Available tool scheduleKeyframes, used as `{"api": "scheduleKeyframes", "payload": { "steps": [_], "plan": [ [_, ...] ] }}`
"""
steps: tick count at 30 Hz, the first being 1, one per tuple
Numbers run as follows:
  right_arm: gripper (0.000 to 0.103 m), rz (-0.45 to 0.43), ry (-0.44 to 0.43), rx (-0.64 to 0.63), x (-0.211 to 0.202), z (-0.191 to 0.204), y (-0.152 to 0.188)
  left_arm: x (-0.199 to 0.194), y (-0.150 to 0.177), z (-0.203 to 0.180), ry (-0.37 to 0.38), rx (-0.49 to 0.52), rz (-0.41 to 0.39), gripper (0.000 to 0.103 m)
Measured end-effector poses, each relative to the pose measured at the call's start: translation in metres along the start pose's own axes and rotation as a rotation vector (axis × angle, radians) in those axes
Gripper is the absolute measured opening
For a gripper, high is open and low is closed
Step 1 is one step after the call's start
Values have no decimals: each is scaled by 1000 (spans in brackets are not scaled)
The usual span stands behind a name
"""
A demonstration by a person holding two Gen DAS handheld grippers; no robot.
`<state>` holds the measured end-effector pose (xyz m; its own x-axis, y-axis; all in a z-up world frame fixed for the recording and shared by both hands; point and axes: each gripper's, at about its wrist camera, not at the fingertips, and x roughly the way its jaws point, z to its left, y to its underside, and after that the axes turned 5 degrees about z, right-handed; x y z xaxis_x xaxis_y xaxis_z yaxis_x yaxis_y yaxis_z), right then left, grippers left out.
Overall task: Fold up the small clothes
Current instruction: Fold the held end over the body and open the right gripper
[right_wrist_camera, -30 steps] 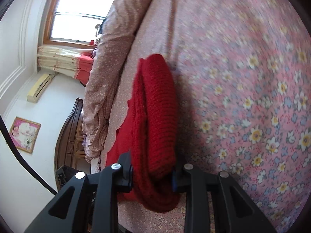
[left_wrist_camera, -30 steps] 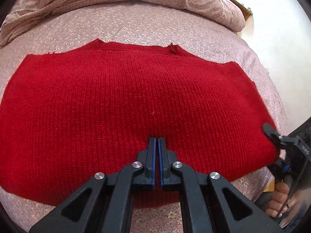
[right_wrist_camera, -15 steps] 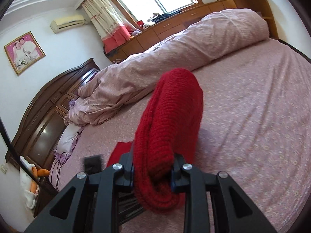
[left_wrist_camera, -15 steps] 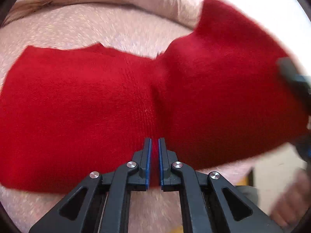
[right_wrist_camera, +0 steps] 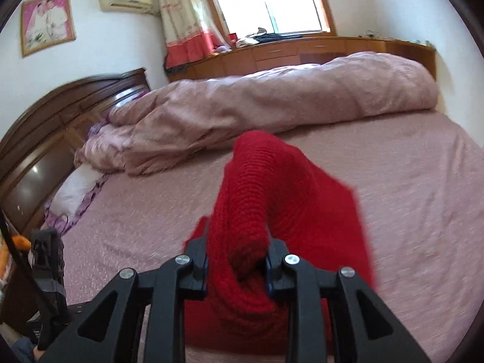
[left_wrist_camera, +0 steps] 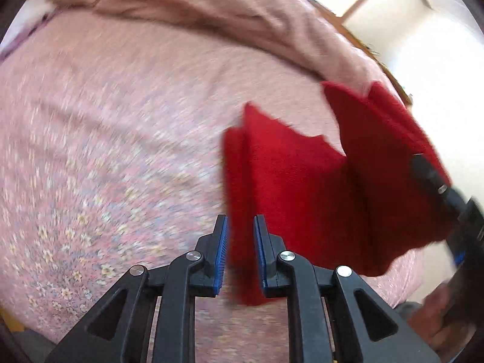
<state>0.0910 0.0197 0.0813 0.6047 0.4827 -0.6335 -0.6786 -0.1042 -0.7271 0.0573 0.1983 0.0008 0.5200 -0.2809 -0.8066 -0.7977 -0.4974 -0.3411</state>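
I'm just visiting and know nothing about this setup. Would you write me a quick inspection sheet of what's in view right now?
Surface: bed sheet, pink with small flowers.
Job's things: red knitted garment, lifted and hanging off the sheet.
Clutter: rumpled pink duvet; pillow by the headboard.
Grippers: left tongs have just been opening, a garment edge loose between them; right tongs clamp a thick fold of it.
Cables: a thin dark line at the right view's left edge, unclear.
Surroundings: window, curtain, air conditioner, framed picture, wooden cabinets.
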Motion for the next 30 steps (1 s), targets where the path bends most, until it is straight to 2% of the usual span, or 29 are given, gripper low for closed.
{"api": "scheduleKeyframes", "payload": {
  "steps": [2,5,7,10,13,16,18,19,21,27,29,30],
  "plan": [
    [26,-3,-20,-18,26,20,24,9,7,11,8,-36,20,10],
    [26,64,-10,-54,63,38,59,19,9,13,-26,-30,45,10],
    [26,43,11,-110,65,46,68,21,11,11,-36,-18,52,10],
    [26,27,3,-125,58,45,66,21,10,10,-28,-26,50,10],
    [26,-41,-33,-96,39,42,58,22,5,13,-2,-48,51,10],
    [26,-86,-76,-135,29,50,56,16,8,19,14,-64,49,10],
    [26,-36,-69,-168,43,58,61,14,9,23,4,-72,51,6],
    [26,8,-56,-172,54,59,65,14,8,30,-31,-81,52,7],
    [27,51,-61,-150,65,58,72,10,8,40,-17,-99,56,7],
    [36,67,-71,-158,64,59,73,-1,7,58,-2,-120,50,7],
    [42,58,-116,-124,60,55,70,-2,8,61,12,-133,44,7],
    [49,53,-160,-98,56,52,69,-3,9,68,15,-140,39,8]
  ]
}}
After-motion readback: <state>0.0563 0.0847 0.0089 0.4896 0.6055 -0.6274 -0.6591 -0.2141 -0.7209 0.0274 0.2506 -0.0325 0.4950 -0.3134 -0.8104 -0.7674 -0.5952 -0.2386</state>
